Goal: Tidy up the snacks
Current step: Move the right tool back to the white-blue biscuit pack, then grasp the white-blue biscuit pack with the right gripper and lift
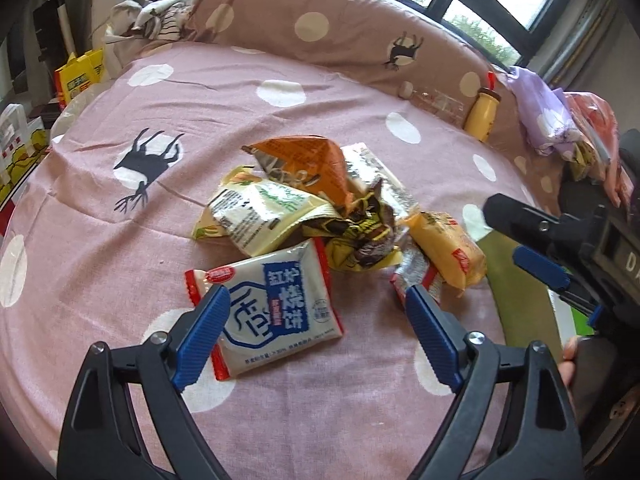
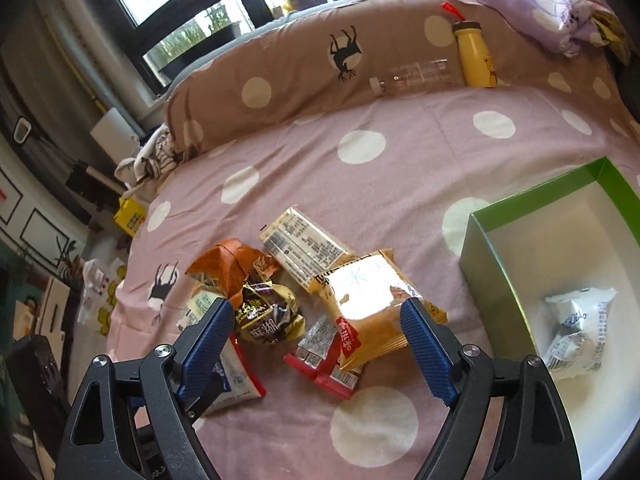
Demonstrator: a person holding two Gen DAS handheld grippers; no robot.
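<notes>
A pile of snack packets lies on a pink dotted bedsheet (image 1: pixel 100 260). My left gripper (image 1: pixel 316 300) is open, its jaws either side of a white and blue biscuit packet (image 1: pixel 276 308) with red ends. My right gripper (image 2: pixel 316 316) is open just above a yellow-orange packet (image 2: pixel 372 300) and a small red packet (image 2: pixel 324 360). The right gripper also shows in the left wrist view (image 1: pixel 516 232), open, at the right. A green box (image 2: pixel 484 264) with a white inside holds one white packet (image 2: pixel 576 332). An orange packet (image 1: pixel 308 160), a pale yellow packet (image 1: pixel 260 208) and a crumpled dark yellow packet (image 1: pixel 364 236) lie in the pile.
A brown dotted pillow (image 2: pixel 300 68) runs along the bed's far side. A yellow bottle (image 2: pixel 474 56) and a clear plastic bottle (image 2: pixel 416 76) lie against it. A purple cloth bundle (image 2: pixel 552 8) sits at the far right. Bags stand off the bed's left edge (image 1: pixel 80 76).
</notes>
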